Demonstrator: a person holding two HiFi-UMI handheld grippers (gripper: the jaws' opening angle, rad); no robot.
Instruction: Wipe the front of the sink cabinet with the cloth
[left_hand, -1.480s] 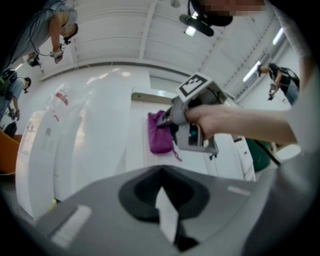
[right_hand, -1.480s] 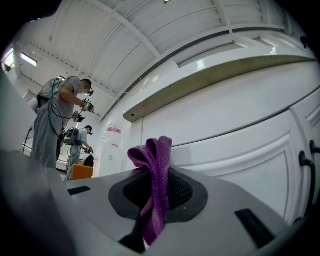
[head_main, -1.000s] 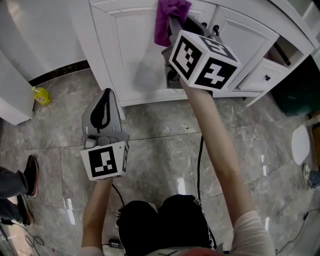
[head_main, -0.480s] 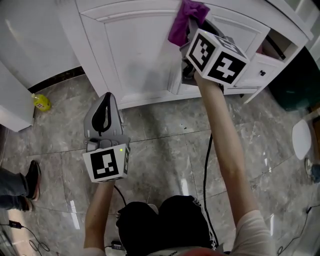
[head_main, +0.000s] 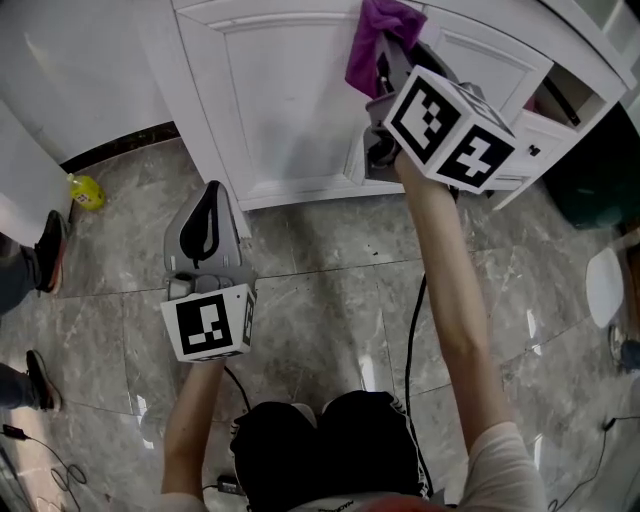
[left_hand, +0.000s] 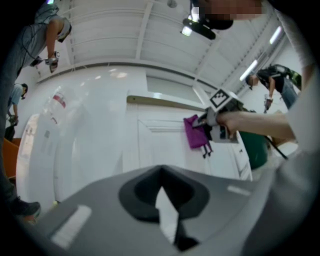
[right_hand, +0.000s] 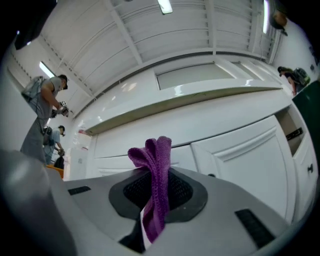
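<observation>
On the floor at far left stands a yellow bottle (head_main: 85, 190). The left gripper (head_main: 210, 205) hangs near the sink cabinet (head_main: 290, 110), jaws pressed together, empty. The right gripper (head_main: 385, 70) pinches the purple cloth (head_main: 372, 35) against the cabinet's door, beside an open drawer (head_main: 565, 100).

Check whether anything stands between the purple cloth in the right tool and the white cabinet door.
Nothing visible does. The purple cloth, clamped in the right tool, is up at the white cabinet door with no object between them.

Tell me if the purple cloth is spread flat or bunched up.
Bunched up: the purple cloth is pinched into a folded wad by the right gripper, its top sticking up past the jaws.
</observation>
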